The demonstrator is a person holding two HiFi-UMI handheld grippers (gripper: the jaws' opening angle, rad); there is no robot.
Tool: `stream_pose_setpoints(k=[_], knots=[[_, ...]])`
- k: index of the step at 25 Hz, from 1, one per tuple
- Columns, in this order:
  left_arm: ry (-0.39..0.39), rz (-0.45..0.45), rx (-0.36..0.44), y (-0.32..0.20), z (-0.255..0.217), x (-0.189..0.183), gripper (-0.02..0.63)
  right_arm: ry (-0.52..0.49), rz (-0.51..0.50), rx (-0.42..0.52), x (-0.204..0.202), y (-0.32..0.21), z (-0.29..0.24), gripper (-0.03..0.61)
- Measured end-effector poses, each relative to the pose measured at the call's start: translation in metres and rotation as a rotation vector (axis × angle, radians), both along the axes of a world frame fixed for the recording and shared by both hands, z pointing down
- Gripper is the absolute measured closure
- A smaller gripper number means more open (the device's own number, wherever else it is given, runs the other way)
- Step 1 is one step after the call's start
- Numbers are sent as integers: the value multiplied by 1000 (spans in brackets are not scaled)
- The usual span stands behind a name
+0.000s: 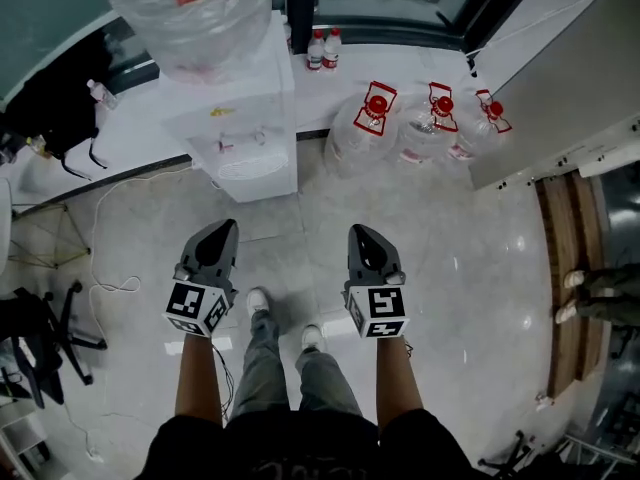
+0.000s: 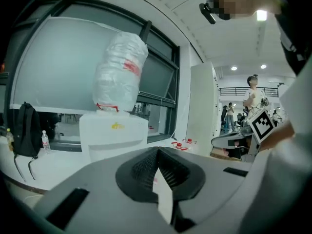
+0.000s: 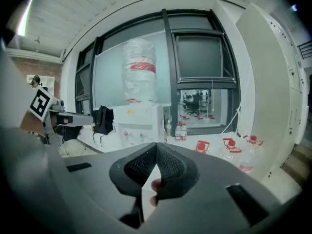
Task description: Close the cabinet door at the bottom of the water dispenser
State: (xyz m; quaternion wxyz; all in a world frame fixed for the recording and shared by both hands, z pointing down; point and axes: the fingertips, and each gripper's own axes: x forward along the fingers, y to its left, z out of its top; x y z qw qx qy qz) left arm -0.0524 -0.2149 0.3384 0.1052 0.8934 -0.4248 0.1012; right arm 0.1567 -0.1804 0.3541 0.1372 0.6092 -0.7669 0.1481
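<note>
The white water dispenser (image 1: 245,118) stands against the window ledge with a plastic-wrapped bottle (image 1: 190,8) on top. Seen steeply from above, its front shows the taps, and no door stands out from its base. My left gripper (image 1: 228,225) and right gripper (image 1: 357,230) are held side by side above the floor, well short of the dispenser, both shut with nothing in them. The left gripper view has the dispenser (image 2: 113,133) beyond the touching pads of the left gripper (image 2: 157,152). From the right gripper (image 3: 156,147), the dispenser (image 3: 141,123) lies ahead, slightly left.
Three large water jugs (image 1: 430,118) with red caps sit on the floor right of the dispenser, by a white cabinet (image 1: 560,88). Small bottles (image 1: 322,50) stand on the ledge. A black backpack (image 1: 50,108), a floor cable (image 1: 110,288) and a black chair (image 1: 40,338) are at left.
</note>
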Motion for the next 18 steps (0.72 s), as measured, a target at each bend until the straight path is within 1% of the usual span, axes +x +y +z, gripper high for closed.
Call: stream_pose_setpoints(k=[3, 7, 13, 16, 18], knots=[[-10, -23, 21, 12, -37, -5, 600, 17, -20, -8, -3, 11, -29, 566], [-6, -43, 58, 27, -81, -13, 600, 28, -36, 41, -7, 20, -78, 566], [5, -91, 97, 51, -134, -25, 600, 30, -47, 59, -5, 39, -129, 566], [44, -112, 95, 66, -152, -31, 598, 12, -33, 86, -3, 47, -149, 566], [55, -132, 103, 73, -164, -35, 600, 24, -40, 97, -2, 52, -160, 566]])
